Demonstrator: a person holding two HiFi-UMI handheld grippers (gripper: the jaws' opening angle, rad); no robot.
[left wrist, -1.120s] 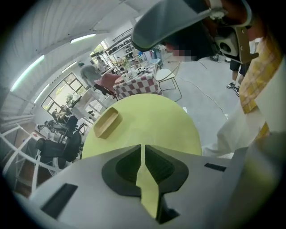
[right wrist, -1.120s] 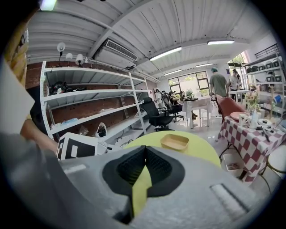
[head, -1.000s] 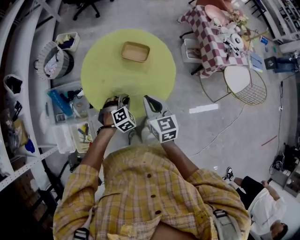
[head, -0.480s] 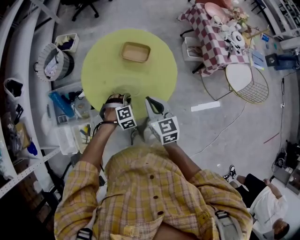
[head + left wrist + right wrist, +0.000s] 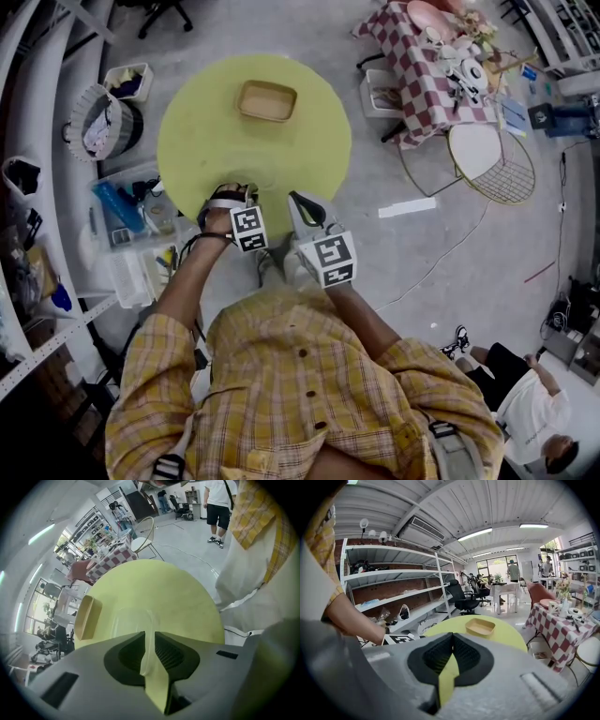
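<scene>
Flat, clear, round-cornered plastic piece [image 5: 134,620] on the round, matte yellow-green surface [image 5: 202,122], just ahead of the left hand-held gripper [image 5: 229,195].
Both hand-held grippers have their jaws closed to a slit and hold nothing; the right hand-held gripper [image 5: 298,202] hangs beside the left. A shallow tan rectangular tray [image 5: 267,100] sits well apart at the far side, with a red-checked table [image 5: 422,89] beyond.

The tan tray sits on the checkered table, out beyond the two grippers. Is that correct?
Not quite. The tan tray sits on the round yellow table, not on the checkered table. The head view shows this. It does lie beyond the two grippers.
</scene>
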